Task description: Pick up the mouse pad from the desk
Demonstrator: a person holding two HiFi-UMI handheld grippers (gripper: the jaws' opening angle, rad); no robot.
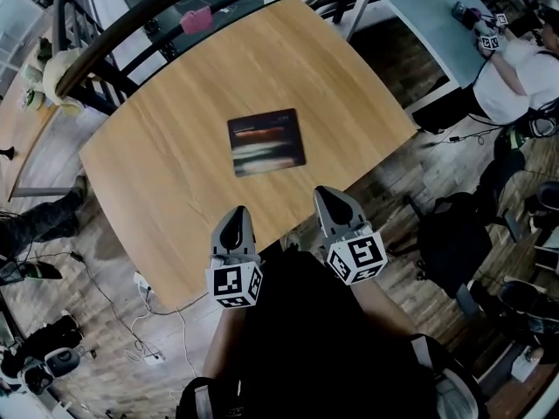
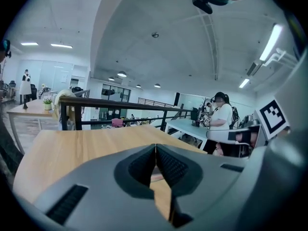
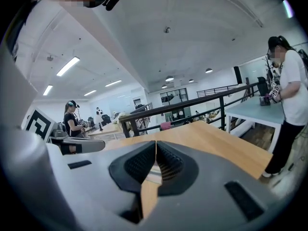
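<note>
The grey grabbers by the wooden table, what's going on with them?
A person is holding one in each hand. The left gripper and the right gripper hang side by side over the near edge of the wooden desk. Both have their jaws shut with nothing in them. The mouse pad they are meant to pick up lies flat in the middle of the desk, just ahead of the grippers. Nothing is touching it yet.

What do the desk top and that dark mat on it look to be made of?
Desk: wood or wood-look laminate, matte, going by its light brown colour and faint grain. Mouse pad: probably fabric over rubber, though that's uncertain. It is thin and flat, with a dark printed face.
</note>
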